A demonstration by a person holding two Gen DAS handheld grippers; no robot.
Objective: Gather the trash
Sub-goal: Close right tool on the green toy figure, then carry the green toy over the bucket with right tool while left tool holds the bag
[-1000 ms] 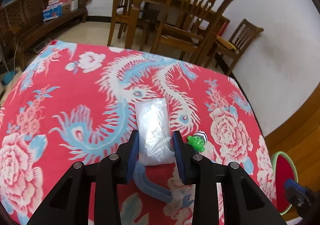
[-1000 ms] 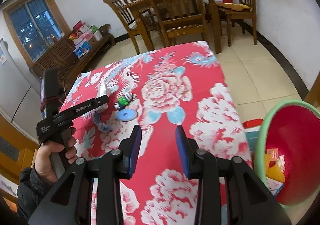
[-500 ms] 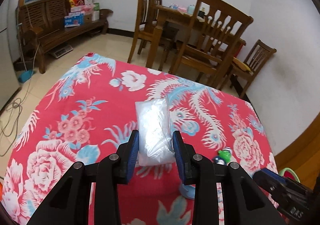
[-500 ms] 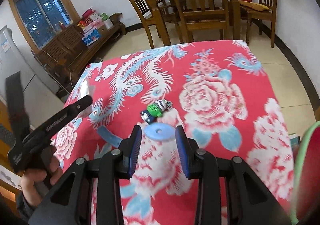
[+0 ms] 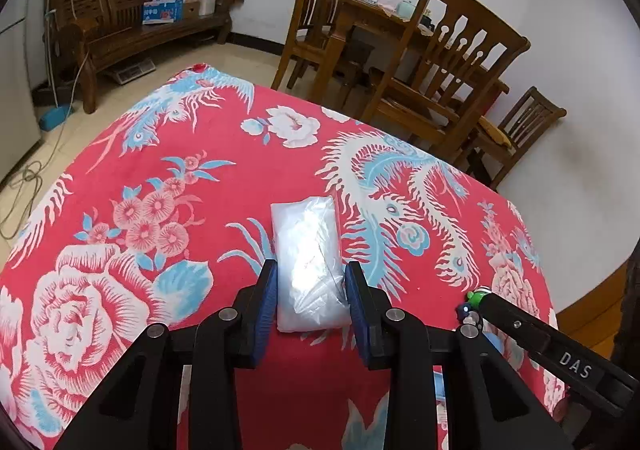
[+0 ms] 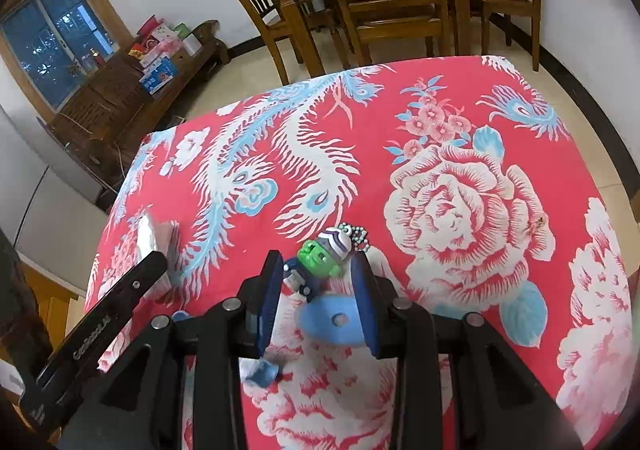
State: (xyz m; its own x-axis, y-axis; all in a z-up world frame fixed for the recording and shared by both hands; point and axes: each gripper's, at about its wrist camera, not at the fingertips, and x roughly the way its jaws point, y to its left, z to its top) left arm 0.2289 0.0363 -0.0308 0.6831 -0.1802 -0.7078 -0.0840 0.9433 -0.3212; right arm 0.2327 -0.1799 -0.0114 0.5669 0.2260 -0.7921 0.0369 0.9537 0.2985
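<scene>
One table here, draped in a red cloth printed with phoenixes and big pale roses, and it fills most of both wrist views. Behind it, a wooden dining table with chairs around it; four chairs can be counted in the left wrist view. Along the far wall, one long wooden bench stacked with boxes.

Down on the cloth now. One clear plastic bag, flat and crinkled, lies lengthwise between the blue pads of the left gripper. The jaws stand partly apart on either side of the bag's near end, close to its edges, though whether the pads actually press on it cannot be told from here.

Over to the right gripper, jaws also partly apart, straddling two small things. One blue disc (a small pale spot at its centre) lies flat on the cloth between the pads. Just beyond it, touching or nearly so, one little toy figure with a green face, striped cap and a bead chain lies on its side at the fingertips. The pads do not visibly clamp either.

One more blue scrap sits low behind the right gripper's left finger, partly hidden.
</scene>
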